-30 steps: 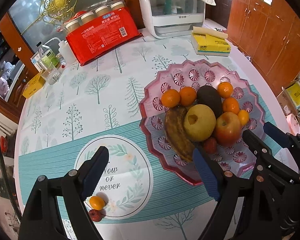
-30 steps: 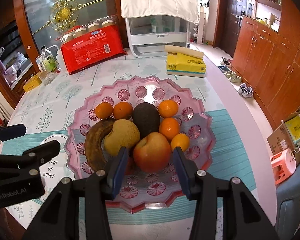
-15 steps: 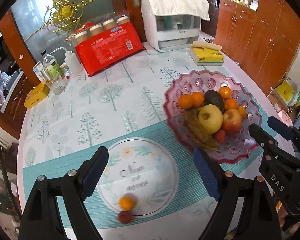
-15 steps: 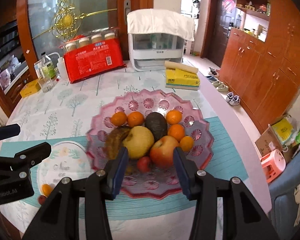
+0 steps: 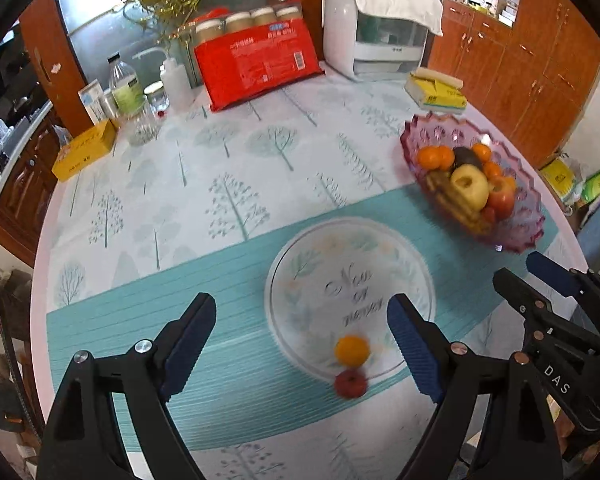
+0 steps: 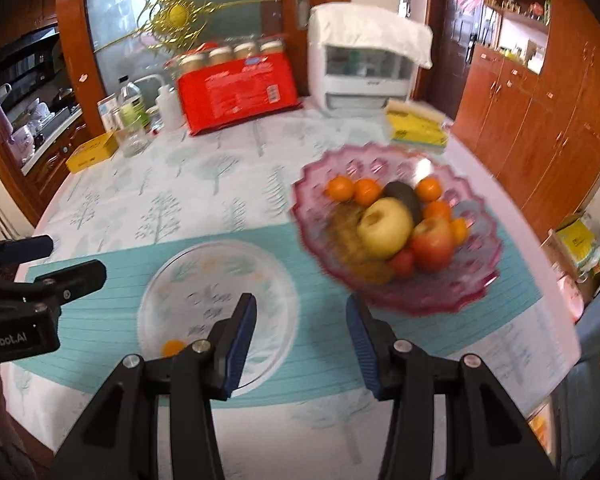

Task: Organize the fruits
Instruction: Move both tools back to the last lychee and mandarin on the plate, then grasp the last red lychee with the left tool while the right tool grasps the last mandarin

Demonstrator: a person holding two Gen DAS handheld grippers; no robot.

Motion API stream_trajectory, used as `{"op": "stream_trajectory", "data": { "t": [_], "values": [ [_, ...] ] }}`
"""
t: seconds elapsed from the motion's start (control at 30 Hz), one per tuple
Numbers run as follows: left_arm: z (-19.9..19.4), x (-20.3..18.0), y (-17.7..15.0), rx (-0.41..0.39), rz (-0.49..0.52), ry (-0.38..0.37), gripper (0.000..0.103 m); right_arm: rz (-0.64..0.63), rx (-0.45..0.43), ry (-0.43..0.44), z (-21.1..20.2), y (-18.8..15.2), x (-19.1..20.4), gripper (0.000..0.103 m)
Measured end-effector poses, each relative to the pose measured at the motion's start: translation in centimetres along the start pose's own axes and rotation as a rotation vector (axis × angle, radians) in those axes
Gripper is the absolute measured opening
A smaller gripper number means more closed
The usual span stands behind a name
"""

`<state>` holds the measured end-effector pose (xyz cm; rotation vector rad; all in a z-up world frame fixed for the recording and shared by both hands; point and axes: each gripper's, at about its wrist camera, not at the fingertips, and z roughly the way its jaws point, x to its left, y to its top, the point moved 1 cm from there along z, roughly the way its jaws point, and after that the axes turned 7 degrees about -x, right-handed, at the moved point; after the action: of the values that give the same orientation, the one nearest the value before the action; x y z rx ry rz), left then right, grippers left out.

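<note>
A pink glass fruit bowl [image 5: 516, 236] [image 6: 452, 296] on the right of the table holds several oranges, an avocado, a yellow apple [image 6: 386, 226], a red apple [image 6: 430, 242], a brown banana and a small red fruit. A small orange [image 5: 352, 350] [image 6: 173, 347] and a small red fruit [image 5: 350, 384] lie loose on the tablecloth's round print near the front edge. My left gripper [image 5: 302, 344] is open and empty, with the two loose fruits between its fingers and a little ahead. My right gripper [image 6: 302, 338] is open and empty, in front of the bowl's left side.
A red package [image 5: 256, 64], a white appliance [image 5: 376, 36], a yellow tissue pack [image 5: 436, 92], bottles [image 5: 128, 88] and a yellow box [image 5: 84, 148] stand along the table's far side. Wooden cabinets [image 6: 540, 120] stand to the right.
Both grippers have pulled back and left from the bowl. The bowl has moved to the right in both views, and the two loose fruits now sit between the left gripper's fingers.
</note>
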<state>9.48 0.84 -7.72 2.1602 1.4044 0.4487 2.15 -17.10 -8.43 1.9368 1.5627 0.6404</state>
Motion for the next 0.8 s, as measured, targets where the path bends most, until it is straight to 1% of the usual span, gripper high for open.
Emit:
{"op": "stream_trajectory", "data": {
  "t": [0.13, 0.33, 0.4, 0.53, 0.57, 0.6, 0.63, 0.7, 0.77, 0.8],
  "values": [
    [0.9, 0.3, -1.9, 0.045, 0.037, -0.049, 0.087, 0.029, 0.032, 0.01, 0.4, -1.3, 1.6, 0.047],
    [4.1, -1.6, -5.8, 0.136, 0.131, -0.134, 0.087, 0.105, 0.082, 0.006, 1.4, -3.1, 2.3, 0.047],
    [5.2, -2.2, -7.0, 0.159, 0.159, -0.144, 0.086, 0.127, 0.097, 0.001, 1.7, -3.9, 2.3, 0.047],
    [7.2, -3.0, -8.8, 0.204, 0.166, -0.19, 0.071, 0.156, 0.132, -0.003, 2.4, -5.3, 2.2, 0.047],
    [7.5, -3.1, -9.0, 0.212, 0.164, -0.195, 0.069, 0.163, 0.141, -0.005, 2.6, -5.7, 2.2, 0.047],
    [7.8, -3.1, -9.1, 0.217, 0.161, -0.199, 0.065, 0.17, 0.149, -0.003, 2.8, -6.0, 2.1, 0.047],
    [8.2, -3.2, -9.3, 0.222, 0.157, -0.206, 0.059, 0.177, 0.156, -0.002, 2.9, -6.3, 2.1, 0.047],
    [8.7, -3.0, -9.5, 0.235, 0.139, -0.225, 0.053, 0.187, 0.166, 0.001, 3.2, -6.8, 2.1, 0.047],
    [9.1, -2.8, -9.5, 0.247, 0.103, -0.263, 0.047, 0.192, 0.172, 0.008, 3.4, -7.0, 2.2, 0.047],
    [9.2, -2.7, -9.6, 0.248, 0.09, -0.287, 0.04, 0.192, 0.175, 0.012, 3.5, -7.1, 2.3, 0.047]
  ]
}}
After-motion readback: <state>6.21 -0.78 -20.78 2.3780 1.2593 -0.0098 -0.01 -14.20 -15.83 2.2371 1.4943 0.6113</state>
